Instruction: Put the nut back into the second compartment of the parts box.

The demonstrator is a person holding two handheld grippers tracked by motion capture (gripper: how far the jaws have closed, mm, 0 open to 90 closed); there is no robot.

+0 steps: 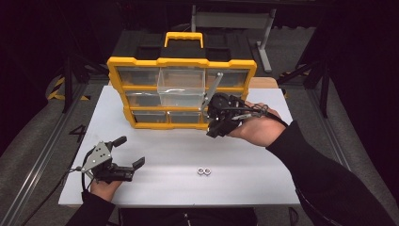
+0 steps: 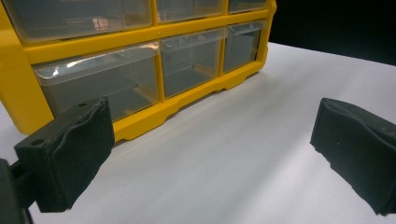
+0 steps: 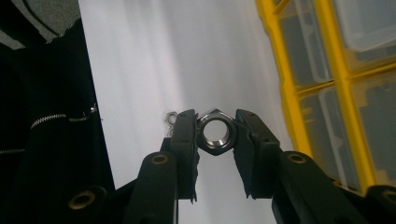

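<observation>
My right gripper [image 3: 215, 135] is shut on a steel hex nut [image 3: 215, 132], gripped by two opposite flats with the hole facing the camera. From the high view the right gripper [image 1: 214, 129] is held in the air in front of the right end of a yellow drawer organizer [image 1: 141, 61]. Its top middle clear drawer [image 1: 181, 87] is pulled out. Two more nuts [image 1: 203, 171] lie together on the white table [image 1: 263, 160]. My left gripper [image 1: 128, 153] rests low at the table's front left, jaws wide open and empty, pads [image 2: 70, 154] far apart, facing the organizer [image 2: 140, 116].
The organizer stands at the back middle of the table, with a black lid and a yellow handle [image 1: 183, 37]. Its other clear drawers [image 2: 196, 60] are pushed in. Dark floor, rails and stands surround the table. A person's dark sleeve [image 1: 320, 174] reaches in from the lower right.
</observation>
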